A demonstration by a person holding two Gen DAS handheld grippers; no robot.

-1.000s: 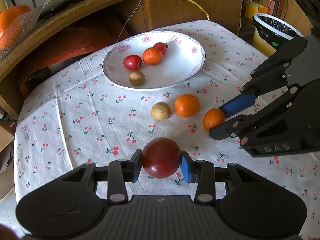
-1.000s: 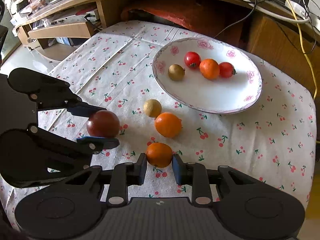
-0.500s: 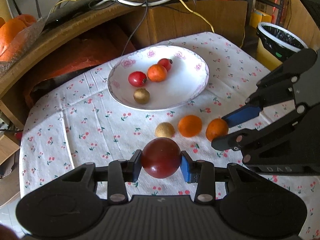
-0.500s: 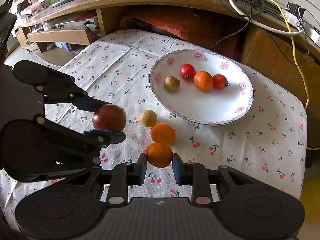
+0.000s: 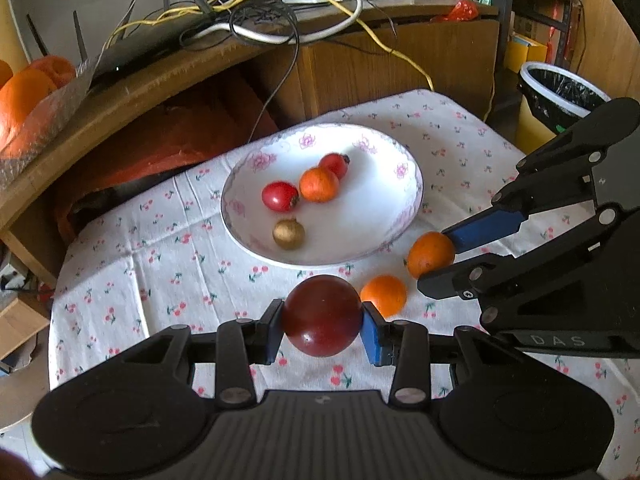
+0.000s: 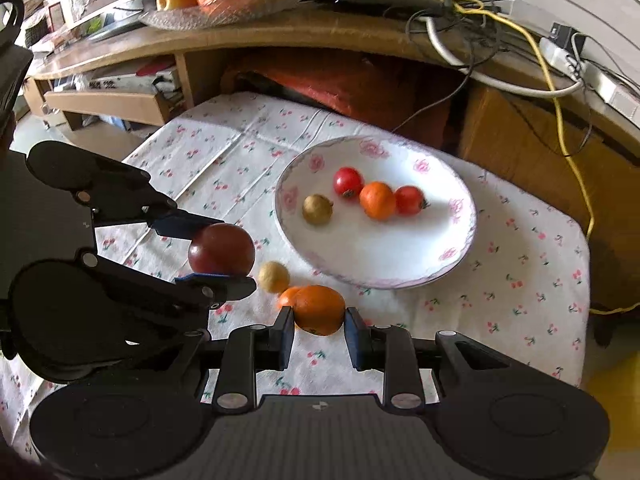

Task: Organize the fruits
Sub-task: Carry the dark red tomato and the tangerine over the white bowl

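Both grippers loaded, fruit lifted over cloth.
Left gripper (image 5: 322,320) clamps dark plum (image 5: 321,315); right gripper (image 6: 319,322) clamps orange (image 6: 319,309). Plate (image 6: 460,248) lies ahead of fingers; second orange (image 5: 384,295) beside left fingertips.

Glossy, seemingly ceramic plate (image 5: 404,216) on matt printed cloth (image 5: 132,280); wooden desk (image 6: 280,36).

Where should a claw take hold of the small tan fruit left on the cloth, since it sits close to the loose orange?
Grip the small tan fruit across its round middle, coming from above. Put the fingers on its sides away from the loose orange, which lies close beside it, and the plate.
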